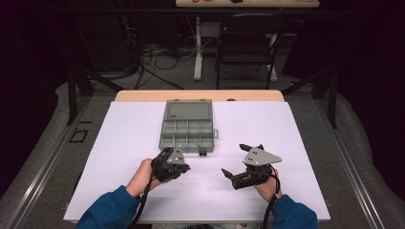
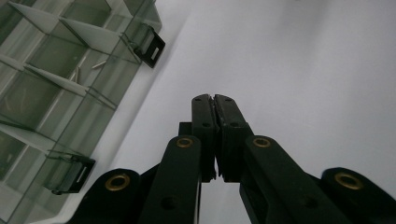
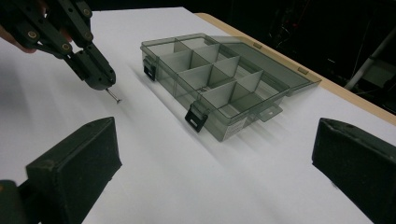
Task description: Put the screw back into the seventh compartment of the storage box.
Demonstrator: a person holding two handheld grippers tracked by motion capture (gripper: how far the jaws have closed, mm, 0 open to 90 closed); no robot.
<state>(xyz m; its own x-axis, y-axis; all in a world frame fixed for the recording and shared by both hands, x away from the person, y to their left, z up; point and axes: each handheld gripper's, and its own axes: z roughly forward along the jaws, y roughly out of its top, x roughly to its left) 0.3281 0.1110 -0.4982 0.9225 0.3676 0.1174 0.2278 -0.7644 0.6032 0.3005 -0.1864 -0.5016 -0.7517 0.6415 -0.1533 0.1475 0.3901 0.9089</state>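
Observation:
My left gripper is shut on a small nail, which sticks out below its tips with the flat head at or just above the white sheet. Its pads are pressed together. A grey see-through organiser box lies open just beyond it, lid flat toward the far edge. The box holds a few thin pins in one compartment. My right gripper rests to the right of the left gripper, open wide, with nothing between its jaws. It faces the box.
A white sheet covers the table, with a wooden edge along the far side. A black folding chair and cables are on the floor beyond. Sleeved forearms come in from the near edge.

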